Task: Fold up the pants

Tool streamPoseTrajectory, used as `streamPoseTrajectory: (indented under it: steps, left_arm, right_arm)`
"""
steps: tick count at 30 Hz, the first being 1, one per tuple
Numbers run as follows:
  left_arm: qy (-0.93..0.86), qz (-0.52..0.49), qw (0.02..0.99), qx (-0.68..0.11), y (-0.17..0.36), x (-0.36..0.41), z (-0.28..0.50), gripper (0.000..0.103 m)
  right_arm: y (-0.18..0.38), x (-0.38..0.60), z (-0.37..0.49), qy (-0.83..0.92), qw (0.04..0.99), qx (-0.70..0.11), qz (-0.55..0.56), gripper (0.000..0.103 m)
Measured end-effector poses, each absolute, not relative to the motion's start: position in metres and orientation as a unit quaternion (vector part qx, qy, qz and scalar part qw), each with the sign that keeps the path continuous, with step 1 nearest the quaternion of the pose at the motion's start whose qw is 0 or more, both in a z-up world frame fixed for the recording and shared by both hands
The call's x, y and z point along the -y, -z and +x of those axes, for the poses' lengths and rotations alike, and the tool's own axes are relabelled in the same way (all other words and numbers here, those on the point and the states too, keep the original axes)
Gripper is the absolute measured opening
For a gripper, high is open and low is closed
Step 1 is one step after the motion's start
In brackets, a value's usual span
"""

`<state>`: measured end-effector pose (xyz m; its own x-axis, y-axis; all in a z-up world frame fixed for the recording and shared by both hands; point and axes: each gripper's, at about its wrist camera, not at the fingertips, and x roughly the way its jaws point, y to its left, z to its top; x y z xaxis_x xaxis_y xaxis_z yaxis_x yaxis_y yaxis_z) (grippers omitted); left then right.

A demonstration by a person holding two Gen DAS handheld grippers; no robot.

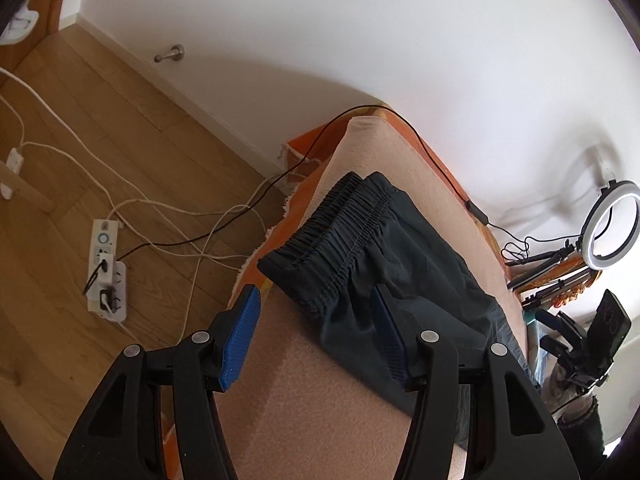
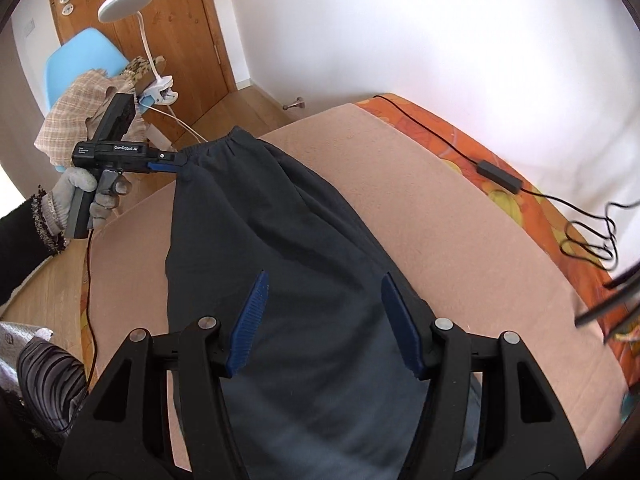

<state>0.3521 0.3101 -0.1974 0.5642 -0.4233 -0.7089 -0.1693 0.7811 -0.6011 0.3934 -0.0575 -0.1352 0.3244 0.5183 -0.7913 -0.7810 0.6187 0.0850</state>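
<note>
Low in the right wrist view, the right gripper (image 2: 322,304) hangs with jaws wide, nothing clamped, over the one pair of dark pants (image 2: 280,240) running up the frame's middle on the peach blanket (image 2: 460,216). Bare blanket lies to the right. At upper left, the left gripper (image 2: 178,162), jaws parted, reaches the waistband (image 1: 336,224).

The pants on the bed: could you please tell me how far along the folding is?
Done: the dark pants lie lengthwise on the pink blanket, apparently already doubled leg on leg, waistband at the far end. In hand: nothing is gripped; the left gripper hangs open by the waistband corner and the right gripper hangs open over the legs. Left: folding them crosswise.
</note>
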Motion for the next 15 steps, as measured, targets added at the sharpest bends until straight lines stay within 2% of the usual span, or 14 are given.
streamPoseTrajectory:
  steps: [6, 7, 9, 10, 12, 15]
  left_arm:
    - [0.094, -0.365, 0.807, -0.454, 0.211, -0.314, 0.361, 0.056]
    - [0.096, -0.366, 0.81, -0.448, 0.21, -0.312, 0.361, 0.053]
    - [0.094, -0.361, 0.818, -0.438, 0.208, -0.31, 0.361, 0.052]
    - [0.092, -0.356, 0.821, -0.436, 0.208, -0.309, 0.36, 0.046]
    - [0.079, -0.341, 0.828, -0.437, 0.208, -0.308, 0.36, 0.036]
    - [0.075, -0.353, 0.827, -0.431, 0.212, -0.313, 0.356, 0.036]
  right_arm:
    - [0.174, -0.004, 0.429, -0.419, 0.767, -0.44, -0.207, 0.05]
    - [0.18, -0.01, 0.431, -0.417, 0.762, -0.445, -0.215, 0.046]
    - [0.192, -0.018, 0.435, -0.418, 0.747, -0.463, -0.229, 0.012]
    - [0.196, -0.021, 0.437, -0.416, 0.742, -0.469, -0.238, 0.008]
    - [0.196, -0.024, 0.434, -0.42, 0.74, -0.462, -0.25, 0.004]
    - [0.185, -0.024, 0.445, -0.391, 0.767, -0.445, -0.248, 0.004]
